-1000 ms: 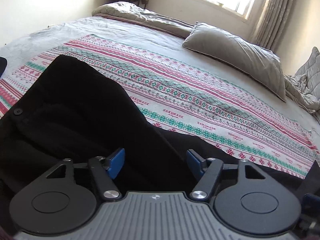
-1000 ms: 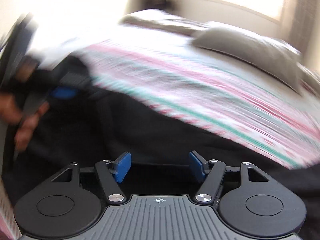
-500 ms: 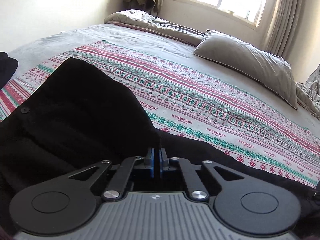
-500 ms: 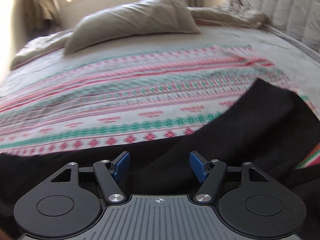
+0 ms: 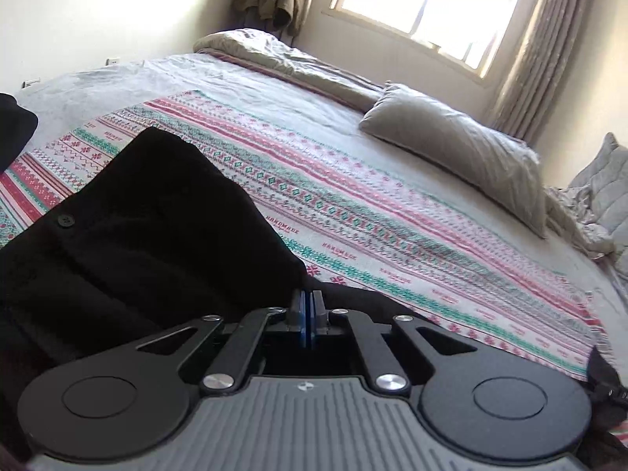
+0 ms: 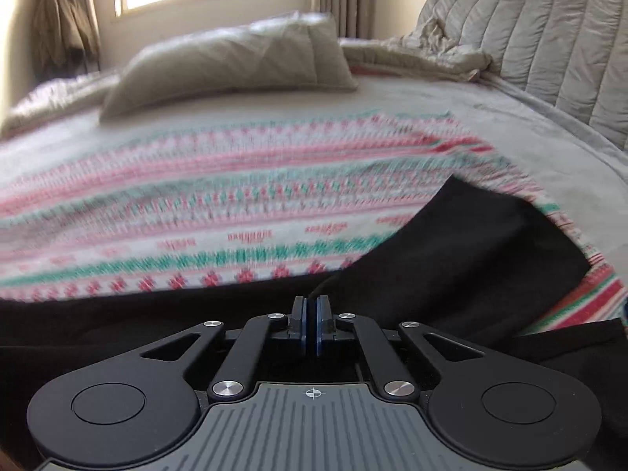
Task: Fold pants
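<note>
- Both grippers have closed on the black pants: the left gripper point(image 5: 307, 316) has its blue pads together at a raised fold near the waistband end, and the right gripper point(image 6: 311, 324), whose jaws have just been closing, pinches a dark ridge of cloth further down a leg.
- Black pants point(image 5: 149, 227) lie spread along the near edge of the bed, on the patterned blanket point(image 5: 353, 212); a button point(image 5: 66, 219) marks the waistband part, and in the right wrist view a leg point(image 6: 482, 243) runs out toward the far right.
- I judge the cloth soft, light and limp: it will sag and drag from any pinch, so both holds should travel together and stay on edges or seams, where layers bunch and slip less.
- Thin fabric can slide out of smooth pads if pulled sharply; a slow lift suits it.
- How many layers each gripper has caught cannot be told, since black on black hides the folds.
- Hems and the whole outline are cut off by the gripper bodies and the frame edges.
- Motion blur smears the blanket in the right wrist view.
- Beyond lie a grey pillow point(image 5: 455, 149), a rumpled quilt point(image 6: 424, 55) and the padded headboard point(image 6: 549, 31).
</note>
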Demonstrator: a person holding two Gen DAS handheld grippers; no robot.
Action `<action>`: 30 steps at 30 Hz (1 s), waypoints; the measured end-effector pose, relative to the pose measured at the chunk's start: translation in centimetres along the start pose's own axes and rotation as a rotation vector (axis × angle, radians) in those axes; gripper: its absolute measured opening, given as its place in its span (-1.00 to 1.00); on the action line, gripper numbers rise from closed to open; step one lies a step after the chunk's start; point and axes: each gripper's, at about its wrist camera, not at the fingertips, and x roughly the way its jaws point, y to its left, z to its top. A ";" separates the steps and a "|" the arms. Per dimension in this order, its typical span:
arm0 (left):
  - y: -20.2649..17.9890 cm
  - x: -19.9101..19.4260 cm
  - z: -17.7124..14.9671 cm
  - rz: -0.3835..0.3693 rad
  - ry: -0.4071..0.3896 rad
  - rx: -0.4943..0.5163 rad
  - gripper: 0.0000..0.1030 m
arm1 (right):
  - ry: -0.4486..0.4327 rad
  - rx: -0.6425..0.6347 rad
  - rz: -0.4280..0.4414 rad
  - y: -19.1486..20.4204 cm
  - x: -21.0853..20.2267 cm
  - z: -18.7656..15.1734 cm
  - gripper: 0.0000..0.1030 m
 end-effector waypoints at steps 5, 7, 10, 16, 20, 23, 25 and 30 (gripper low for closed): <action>1.1 -4.5 0.0 -0.056 -0.010 -0.012 -0.95 | -0.081 -0.022 0.028 -1.0 -6.2 1.0 -0.96; 1.6 -6.3 -0.4 -0.066 -0.015 -0.003 -0.95 | -0.116 -0.052 0.022 -1.1 -8.6 0.8 -0.96; 2.7 -8.5 -1.3 -0.074 -0.003 0.021 -0.95 | -0.136 -0.090 0.033 -1.3 -11.4 -0.3 -0.96; 5.1 -9.7 -4.3 -0.078 0.105 0.042 -0.95 | -0.077 -0.186 0.046 -1.5 -13.0 -4.7 -0.96; 7.0 -8.9 -6.5 -0.079 0.203 0.030 -0.95 | 0.014 -0.249 0.043 -1.4 -11.5 -8.0 -0.96; 8.2 -8.0 -8.0 -0.076 0.269 0.009 -0.95 | 0.096 -0.280 0.047 -1.5 -10.1 -10.2 -0.96; 8.9 -7.7 -8.8 -0.079 0.295 -0.001 -0.95 | 0.135 -0.292 0.049 -1.5 -9.4 -11.2 -0.95; 9.9 -7.7 -9.4 -0.123 0.339 -0.009 -0.94 | 0.154 -0.335 0.026 -1.3 -9.3 -12.7 -0.82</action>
